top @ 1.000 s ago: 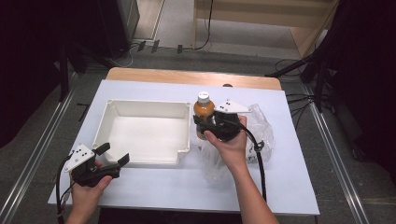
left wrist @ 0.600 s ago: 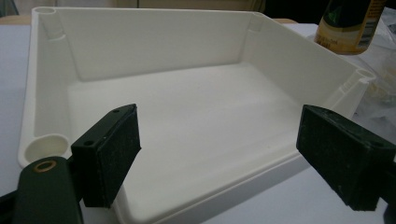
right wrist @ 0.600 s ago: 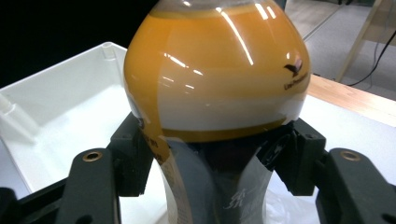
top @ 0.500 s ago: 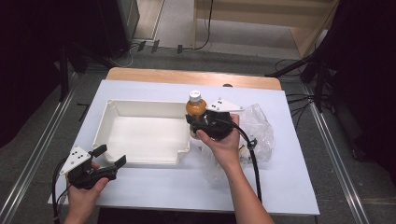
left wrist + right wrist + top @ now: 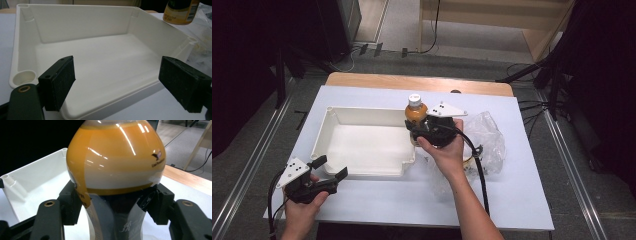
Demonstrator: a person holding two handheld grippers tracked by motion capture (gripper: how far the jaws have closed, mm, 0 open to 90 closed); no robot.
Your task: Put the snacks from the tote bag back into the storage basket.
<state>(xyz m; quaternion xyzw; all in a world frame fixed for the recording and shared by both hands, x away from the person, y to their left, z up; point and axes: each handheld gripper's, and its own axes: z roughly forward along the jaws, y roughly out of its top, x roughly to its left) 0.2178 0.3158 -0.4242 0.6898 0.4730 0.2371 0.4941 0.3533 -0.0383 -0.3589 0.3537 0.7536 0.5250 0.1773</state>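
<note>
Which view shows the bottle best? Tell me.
The high view: the whole bottle, white cap up, in the right gripper at the tray edge. Right gripper view: its orange body close up. Left gripper view: just its base.

each gripper is a black body topped with a grey three-cornered plate marked by small dark dots. the left gripper [image 5: 328, 172] ends in two black jaws faced with flat, matte rectangular pads [image 5: 59, 82], each with small screw holes, and a brass-ringed hole sits on the link behind. the right gripper [image 5: 416, 131] shows the same brass-ringed holes. a black cable trails from each. both forearms are bare, no sleeves.
</note>
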